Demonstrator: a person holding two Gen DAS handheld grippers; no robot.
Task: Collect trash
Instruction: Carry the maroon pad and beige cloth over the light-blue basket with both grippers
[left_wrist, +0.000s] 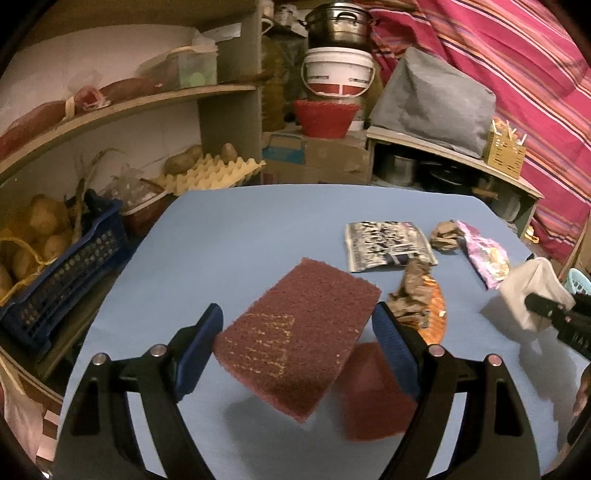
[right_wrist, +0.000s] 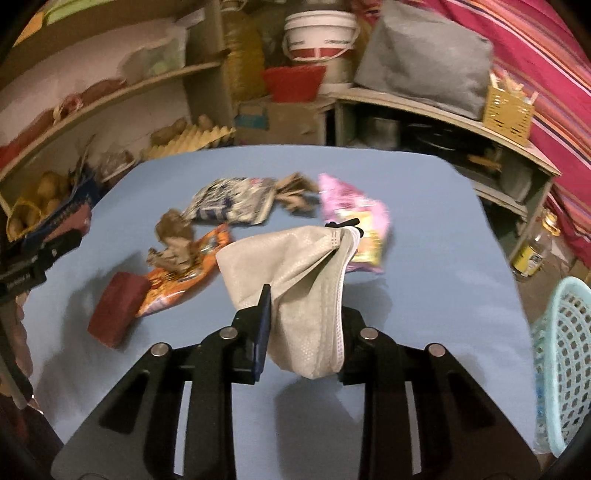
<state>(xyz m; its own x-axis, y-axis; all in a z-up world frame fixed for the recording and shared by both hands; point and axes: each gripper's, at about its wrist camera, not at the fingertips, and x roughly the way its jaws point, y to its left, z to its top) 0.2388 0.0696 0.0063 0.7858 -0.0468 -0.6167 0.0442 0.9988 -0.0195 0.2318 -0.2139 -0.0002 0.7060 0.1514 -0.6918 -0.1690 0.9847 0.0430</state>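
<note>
I see a blue table (left_wrist: 258, 221) amid cluttered shelves (left_wrist: 147, 103); left gripper (left_wrist: 297, 325) pinches a scouring pad (left_wrist: 295, 332), right gripper (right_wrist: 303, 314) a mask (right_wrist: 295, 266), its right finger hidden.

A: How many scouring pads?
B: Two maroon ones; a large pad (left_wrist: 295, 334) and a smaller pad (left_wrist: 373, 391)

A: Wrappers?
B: Three; a black-and-white wrapper (left_wrist: 388, 245), a pink wrapper (left_wrist: 484, 256), an orange wrapper (left_wrist: 436, 314); plus two brown paper wads, far wad (left_wrist: 445, 236) and near wad (left_wrist: 410, 286)

A: Bags and baskets?
B: One grey bag (right_wrist: 299, 291); one pale blue basket (right_wrist: 569, 365)
</note>
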